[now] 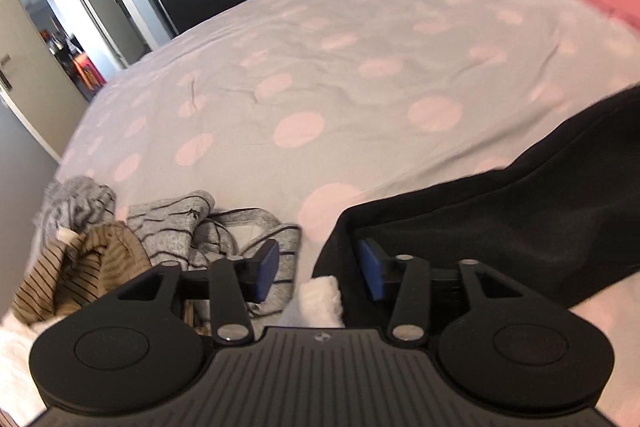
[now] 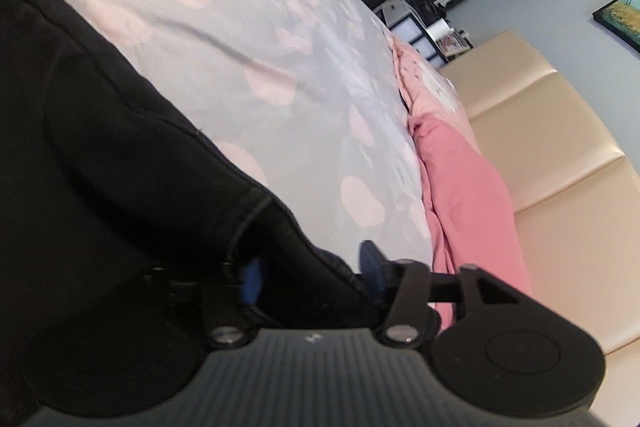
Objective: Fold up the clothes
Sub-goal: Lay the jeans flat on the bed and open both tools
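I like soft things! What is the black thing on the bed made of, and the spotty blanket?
The black garment looks like thick, matte knit cloth, maybe fleece or jersey: it has sewn seams and no shine. The dotted bedcover looks like thin, smooth woven cotton, since it creases finely. Neither is certain from looks alone.

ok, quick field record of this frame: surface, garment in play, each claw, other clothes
surface: bed cover, grey with pink dots
garment: black garment, spread across the near edge of the bed
left claw: open, black fabric edge against its right finger, not pinched
right claw: open, black fabric bunched between the fingers
other clothes: unfolded pile of grey and striped pieces left of the left claw
far side: pink bedding
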